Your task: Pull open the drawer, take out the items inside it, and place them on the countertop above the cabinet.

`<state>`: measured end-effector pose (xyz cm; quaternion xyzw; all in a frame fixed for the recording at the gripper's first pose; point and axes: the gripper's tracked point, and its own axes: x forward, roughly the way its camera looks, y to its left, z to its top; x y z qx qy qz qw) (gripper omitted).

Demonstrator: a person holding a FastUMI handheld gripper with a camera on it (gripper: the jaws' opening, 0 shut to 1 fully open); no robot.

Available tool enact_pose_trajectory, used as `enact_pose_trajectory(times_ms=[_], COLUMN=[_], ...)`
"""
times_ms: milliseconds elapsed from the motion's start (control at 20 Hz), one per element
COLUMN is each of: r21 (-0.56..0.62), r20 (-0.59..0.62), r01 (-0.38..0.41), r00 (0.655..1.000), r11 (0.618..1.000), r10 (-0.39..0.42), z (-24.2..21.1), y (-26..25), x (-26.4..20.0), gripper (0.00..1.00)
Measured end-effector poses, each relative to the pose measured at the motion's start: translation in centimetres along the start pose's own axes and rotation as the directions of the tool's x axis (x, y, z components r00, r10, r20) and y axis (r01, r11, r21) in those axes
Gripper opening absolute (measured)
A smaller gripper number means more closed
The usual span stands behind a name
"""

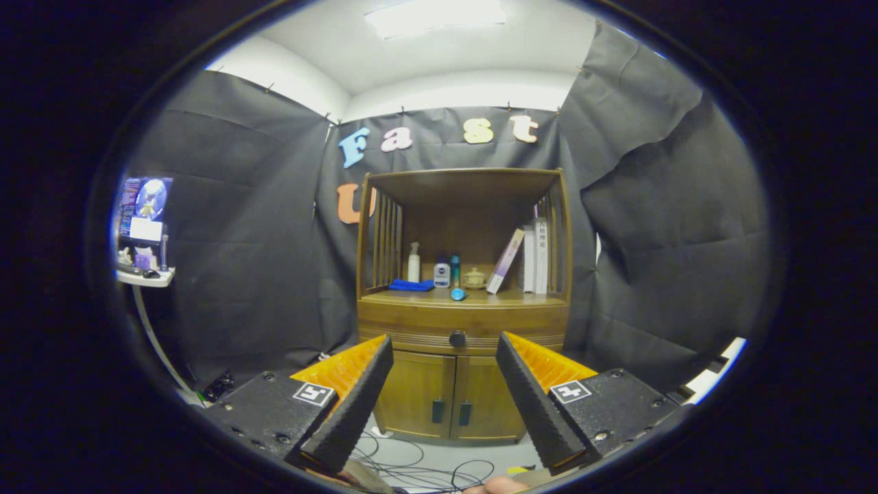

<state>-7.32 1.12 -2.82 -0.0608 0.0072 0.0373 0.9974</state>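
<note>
- The gripper (444, 343) is spread wide, holds nothing, and sits well back from the brown wooden cabinet (463, 384).
- The wooden drawer with a dark round knob (457, 338) is shut.
- Small bottles and a blue cloth (411, 285) lie on the countertop (521, 296).
- This fits the drawer waiting to be pulled, or emptied and shut again.

Lighting: bright overhead, even; fisheye bend strong.
Ceiling panel (435, 15) glares white, blown out. Cabinet (464, 302) sharp at centre; its shelf recess sits in shade. Cloth wall (233, 226) curves toward edges. Gripper (444, 343), fingers parted, slightly soft.
</note>
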Motion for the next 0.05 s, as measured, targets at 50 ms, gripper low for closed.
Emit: enact_pose_trajectory(times_ms=[50], r21=[-0.001], r20=[0.0], r01=[-0.002], r00=[1.0], r11=[1.0], r10=[0.002], z=[-0.09], y=[0.08], x=[-0.13], gripper=[1.0])
